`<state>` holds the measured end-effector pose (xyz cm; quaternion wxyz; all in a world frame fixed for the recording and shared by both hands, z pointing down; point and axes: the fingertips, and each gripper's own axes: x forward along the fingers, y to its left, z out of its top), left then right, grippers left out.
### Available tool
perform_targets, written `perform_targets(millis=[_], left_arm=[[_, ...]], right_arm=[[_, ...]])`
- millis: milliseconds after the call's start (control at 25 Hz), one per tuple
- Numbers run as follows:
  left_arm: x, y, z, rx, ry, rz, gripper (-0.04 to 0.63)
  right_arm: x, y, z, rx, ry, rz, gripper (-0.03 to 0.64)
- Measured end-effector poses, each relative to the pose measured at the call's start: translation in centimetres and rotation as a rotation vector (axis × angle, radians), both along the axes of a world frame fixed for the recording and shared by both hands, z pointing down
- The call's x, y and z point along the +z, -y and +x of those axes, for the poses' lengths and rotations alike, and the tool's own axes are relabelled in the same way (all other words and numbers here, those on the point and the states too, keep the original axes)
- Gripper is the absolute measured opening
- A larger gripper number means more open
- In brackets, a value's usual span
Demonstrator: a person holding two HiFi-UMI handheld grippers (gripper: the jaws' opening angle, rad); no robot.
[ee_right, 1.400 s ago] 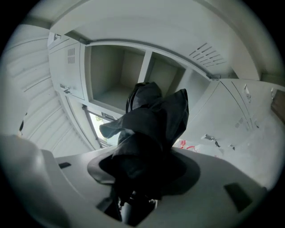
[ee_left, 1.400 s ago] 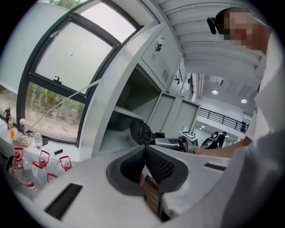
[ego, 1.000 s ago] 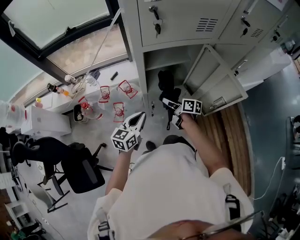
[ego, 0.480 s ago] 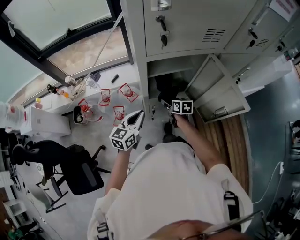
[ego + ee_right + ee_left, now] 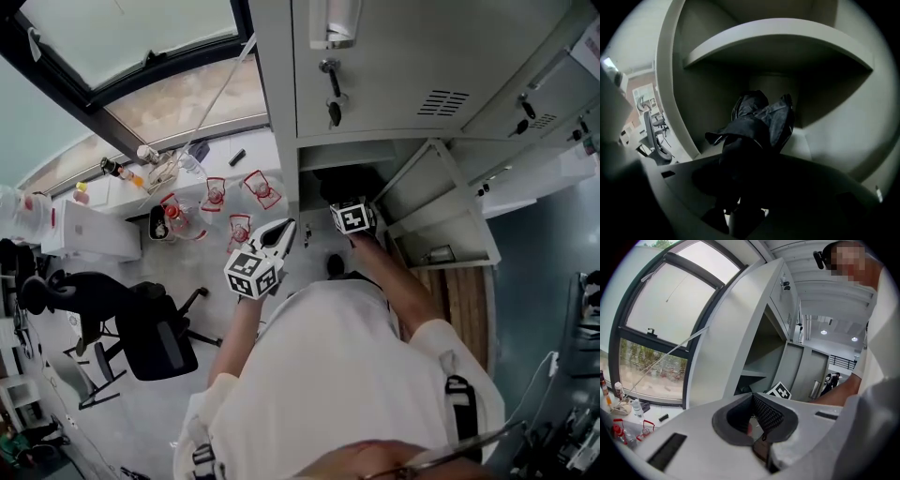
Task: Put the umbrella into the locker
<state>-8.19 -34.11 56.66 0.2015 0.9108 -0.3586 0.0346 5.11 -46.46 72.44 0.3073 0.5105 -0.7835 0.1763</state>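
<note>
The black folded umbrella [image 5: 759, 126] lies in the grey locker's open lower compartment [image 5: 820, 140], under its shelf [image 5: 778, 37]. My right gripper [image 5: 743, 197] is shut on the umbrella's near end, and the fabric hides its fingertips. In the head view the right gripper [image 5: 345, 204] reaches into the locker opening [image 5: 323, 159], with the umbrella [image 5: 339, 186] a dark shape just beyond its marker cube. My left gripper [image 5: 285, 231] hovers left of the locker, shut with nothing in it. In the left gripper view its jaws [image 5: 753, 400] point at the locker [image 5: 759, 352].
The compartment's door [image 5: 441, 220] stands swung open to the right. Keys [image 5: 331, 94] hang in the closed door above. A table [image 5: 262, 150] with bottles and red-rimmed cups [image 5: 217, 192] stands at the left by the window. A black office chair [image 5: 155, 328] is behind me.
The right gripper has rolled and pushed deeper into the locker with the umbrella. The left gripper has drifted slightly toward the locker.
</note>
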Motion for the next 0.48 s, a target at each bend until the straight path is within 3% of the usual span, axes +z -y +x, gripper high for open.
perform_targets(millis=[280,480], left_arm=[[0.0,1.3,-0.1,-0.049,0.007,0.005,0.003],[0.4,1.3,-0.9,-0.083,0.011,-0.007,0.003]], right_arm=[[1.1,3.2,0.1,-0.109,-0.271,0.037,0.241],[2.0,4.1,0.1,-0.113,-0.298,-0.007,0.242]])
